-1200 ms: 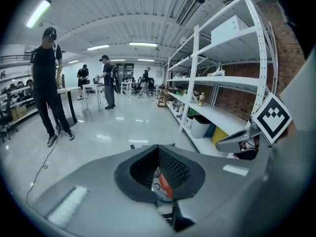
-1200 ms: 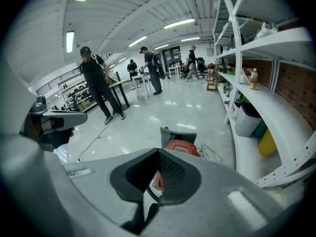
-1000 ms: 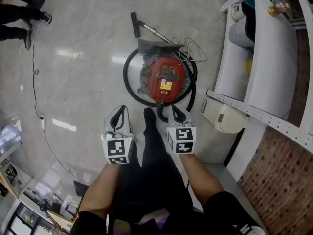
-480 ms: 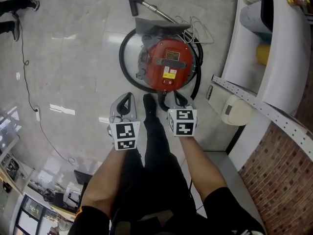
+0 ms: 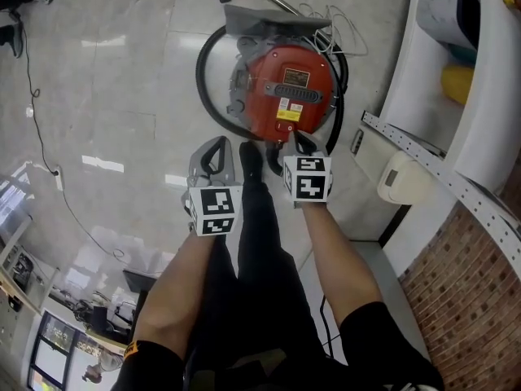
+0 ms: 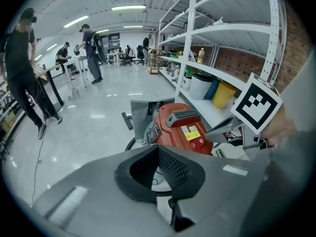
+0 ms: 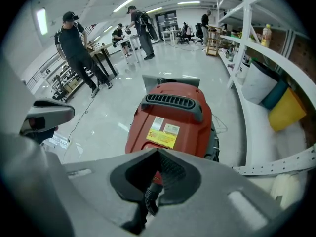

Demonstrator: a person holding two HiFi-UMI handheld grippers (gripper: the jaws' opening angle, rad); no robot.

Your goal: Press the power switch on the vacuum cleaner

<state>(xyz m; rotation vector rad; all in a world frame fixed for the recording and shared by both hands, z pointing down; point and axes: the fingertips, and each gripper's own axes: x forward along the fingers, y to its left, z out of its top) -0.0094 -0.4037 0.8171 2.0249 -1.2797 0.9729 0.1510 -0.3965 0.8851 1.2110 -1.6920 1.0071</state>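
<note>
The heavy vacuum cleaner (image 5: 285, 96) is sitting on the floor (image 5: 122, 96) near the closed, empty left hand-held gripper (image 5: 215, 143) and right hand-held gripper (image 5: 299, 139), its little hard power switch (image 6: 197, 143) probably wanting one firm poke.

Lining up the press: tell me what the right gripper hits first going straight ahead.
Probably the near face of the red vacuum cleaner, just above the black hose; depth is unclear.

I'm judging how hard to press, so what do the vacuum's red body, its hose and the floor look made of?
Red body: probably moulded plastic, semi-gloss, soft highlights. Hose: black, ribbed, so likely flexible plastic or rubber. Floor: polished pale tile or stone, with mirror-like reflections.
</note>
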